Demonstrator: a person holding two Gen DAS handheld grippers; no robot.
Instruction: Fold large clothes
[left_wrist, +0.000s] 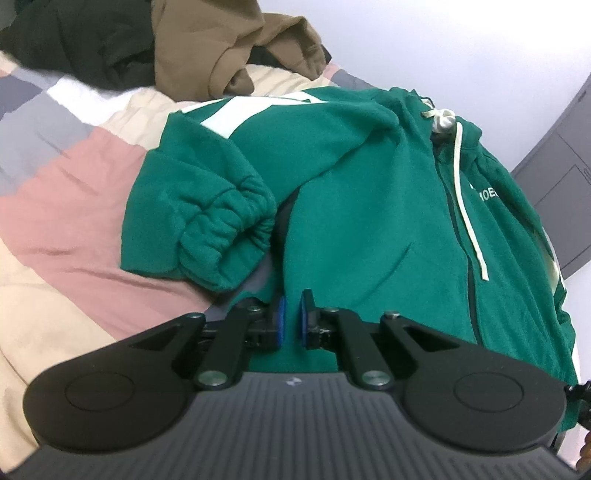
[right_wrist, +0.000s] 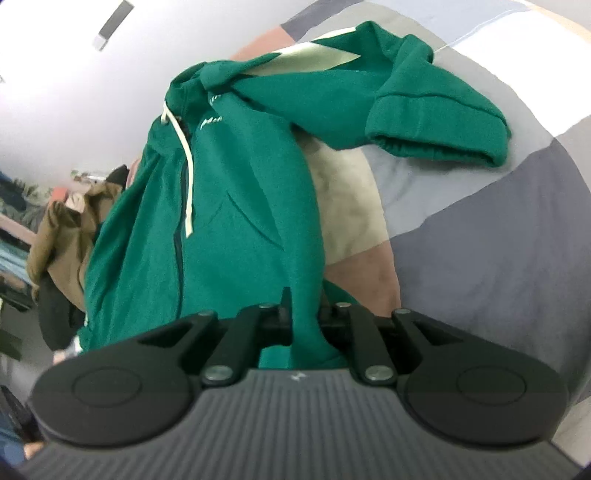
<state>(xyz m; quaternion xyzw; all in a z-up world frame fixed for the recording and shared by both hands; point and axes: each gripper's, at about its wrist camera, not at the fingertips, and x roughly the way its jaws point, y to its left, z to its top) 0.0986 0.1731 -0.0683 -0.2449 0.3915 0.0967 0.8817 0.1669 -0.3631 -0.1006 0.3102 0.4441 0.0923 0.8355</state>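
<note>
A: While the green zip hoodie (right_wrist: 236, 206) is lifted off the patchwork quilt (right_wrist: 498, 229), its hem is clamped by the right gripper (right_wrist: 306, 317).

B: Nearly together, the left gripper (left_wrist: 291, 317) seems pinched on hem; unclear. The sleeve (right_wrist: 436, 125) at two o'clock could be dragged askew if grip is lost.
</note>
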